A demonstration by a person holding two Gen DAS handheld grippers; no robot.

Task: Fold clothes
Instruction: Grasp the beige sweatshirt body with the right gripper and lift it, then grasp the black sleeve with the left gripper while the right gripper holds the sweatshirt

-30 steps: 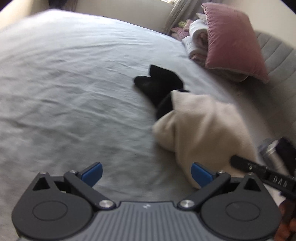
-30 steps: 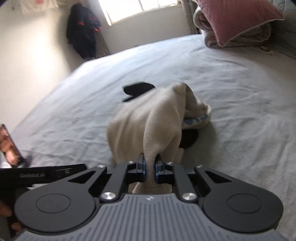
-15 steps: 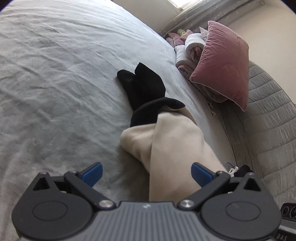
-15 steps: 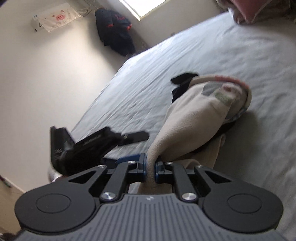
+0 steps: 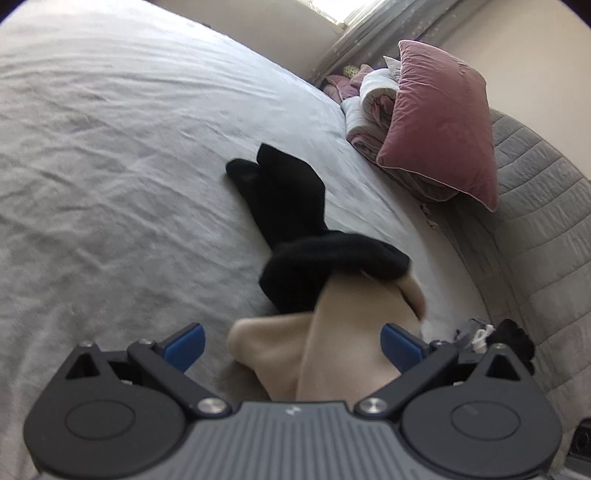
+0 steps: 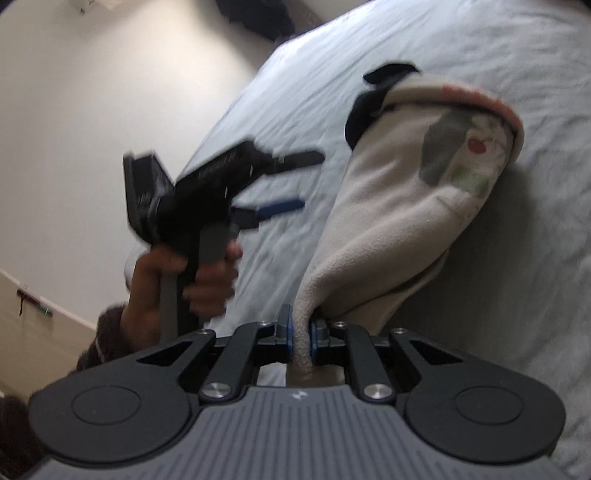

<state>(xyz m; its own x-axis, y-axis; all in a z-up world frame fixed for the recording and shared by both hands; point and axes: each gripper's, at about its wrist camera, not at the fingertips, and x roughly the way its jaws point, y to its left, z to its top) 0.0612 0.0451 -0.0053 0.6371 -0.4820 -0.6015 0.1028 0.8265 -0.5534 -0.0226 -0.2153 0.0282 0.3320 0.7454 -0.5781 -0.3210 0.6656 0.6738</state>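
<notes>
A cream fleece garment (image 6: 399, 206) with a printed lining is lifted off the grey bed sheet (image 6: 480, 55). My right gripper (image 6: 301, 341) is shut on its near edge, which hangs pinched between the blue pads. In the left wrist view the same cream garment (image 5: 332, 343) lies between the wide-apart fingers of my left gripper (image 5: 291, 341), which stands open without pressing on it. A black garment (image 5: 291, 221) lies on the sheet just beyond, its cuff wrapped over the cream cloth. The left gripper (image 6: 303, 181), held in a hand (image 6: 207, 280), also shows open in the right wrist view.
A pink pillow (image 5: 443, 122) leans on rolled bedding (image 5: 369, 99) against the grey padded headboard (image 5: 535, 221) at the right. Small dark items (image 5: 513, 339) lie by the headboard. A dark jacket (image 6: 258, 14) hangs on the far wall. The sheet (image 5: 110, 166) stretches wide to the left.
My right gripper swung left, still pinching the cream garment, bringing the left gripper and hand into its view. The left gripper's view turned and the cream cloth now sits between its open fingers.
</notes>
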